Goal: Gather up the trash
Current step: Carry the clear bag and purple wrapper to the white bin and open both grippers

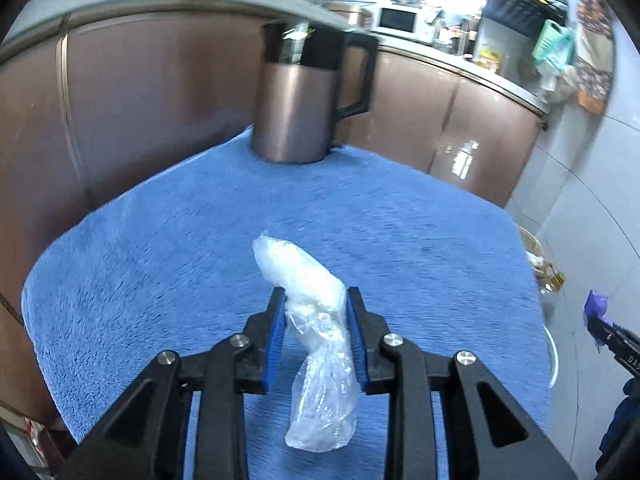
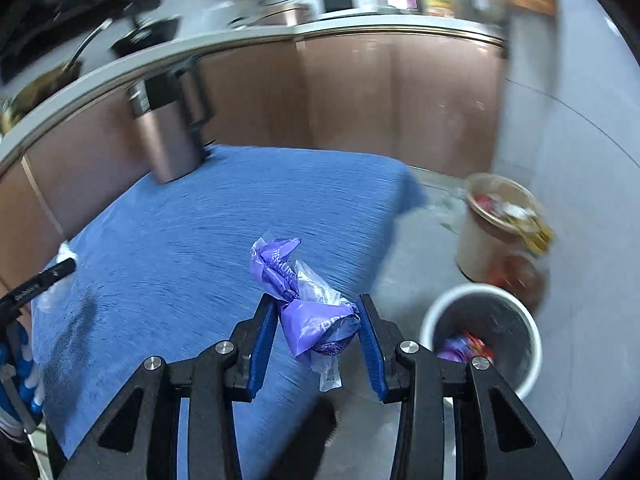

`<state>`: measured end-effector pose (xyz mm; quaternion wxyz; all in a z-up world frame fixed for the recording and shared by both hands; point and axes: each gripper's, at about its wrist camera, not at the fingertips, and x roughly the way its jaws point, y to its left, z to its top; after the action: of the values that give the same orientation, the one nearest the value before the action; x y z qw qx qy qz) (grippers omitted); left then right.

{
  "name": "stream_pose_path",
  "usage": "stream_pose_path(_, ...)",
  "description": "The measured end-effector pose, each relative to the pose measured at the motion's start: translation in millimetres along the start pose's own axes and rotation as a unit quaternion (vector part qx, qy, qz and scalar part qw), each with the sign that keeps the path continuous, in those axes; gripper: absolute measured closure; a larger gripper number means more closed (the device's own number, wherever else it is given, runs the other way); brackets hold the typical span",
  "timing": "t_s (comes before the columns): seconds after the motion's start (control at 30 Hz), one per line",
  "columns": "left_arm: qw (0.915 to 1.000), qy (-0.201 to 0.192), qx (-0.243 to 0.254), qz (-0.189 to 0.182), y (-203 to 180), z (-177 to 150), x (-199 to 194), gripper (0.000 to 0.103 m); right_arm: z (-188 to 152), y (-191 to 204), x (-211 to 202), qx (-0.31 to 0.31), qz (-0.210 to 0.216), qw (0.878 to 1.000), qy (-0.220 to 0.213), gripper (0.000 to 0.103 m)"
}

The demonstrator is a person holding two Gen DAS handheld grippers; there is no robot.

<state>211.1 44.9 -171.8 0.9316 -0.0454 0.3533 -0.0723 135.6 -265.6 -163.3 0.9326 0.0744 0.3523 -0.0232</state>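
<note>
Left tool (image 1: 316, 300): its blue pads are clamped on a crumpled clear plastic bag (image 1: 316, 332), gripped near mid-length. One end of the bag juts forward past the fingertips; the other hangs down below the pads, clear of the blue-covered tabletop (image 1: 160, 240) beneath. Judged from its look, the film is very light, limp and somewhat slick; it offers no stiff edge, so a bunched, thick fold such as the one now pinched is the soundest hold, and the trailing tail may snag or slip.

Right tool (image 2: 319, 308): its pads are closed on a purple wrapper (image 2: 316, 320) twisted together with a scrap of clear film. The wad sits between the fingertips, a crumpled purple end rising ahead of them and a clear tail drooping below. It appears equally light and crushable, not fragile; the dense purple knot is the better purchase.

Relative to the right tool, a white bin (image 2: 524, 344) stands on the floor just to its right and below, already holding coloured scraps. A beige bin (image 2: 476, 248) with mixed waste lies further forward on the right. A copper-coloured jug (image 1: 296, 112) stands ahead of the left tool at the tabletop's far edge.
</note>
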Motion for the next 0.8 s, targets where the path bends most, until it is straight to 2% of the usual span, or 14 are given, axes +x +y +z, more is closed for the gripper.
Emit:
stream_pose_path(0.2, 0.9980, 0.009, 0.051, -0.038, -54, 0, -17, 0.076, -37, -52, -25, 0.053, -0.021, 0.998, -0.009, 0.065)
stream_pose_path(0.33, 0.9914, 0.025, 0.091, -0.091, -106, 1, -24, 0.076, -54, -81, -32, 0.071, -0.034, 0.997, -0.016, 0.065)
stream_pose_path(0.5, 0.9766, 0.047, 0.149, -0.147, -180, 2, -23, 0.076, -70, -116, -31, 0.101, -0.045, 0.994, -0.027, 0.065)
stream_pose_path(0.67, 0.9554, 0.085, 0.202, -0.198, -263, 2, 2, 0.076, -80, -143, -19, 0.137, -0.049, 0.989, -0.028, 0.065)
stream_pose_path(0.8, 0.9407, 0.111, 0.233, -0.220, -319, -3, 29, 0.076, -82, -170, -10, 0.162, -0.058, 0.985, -0.023, 0.065)
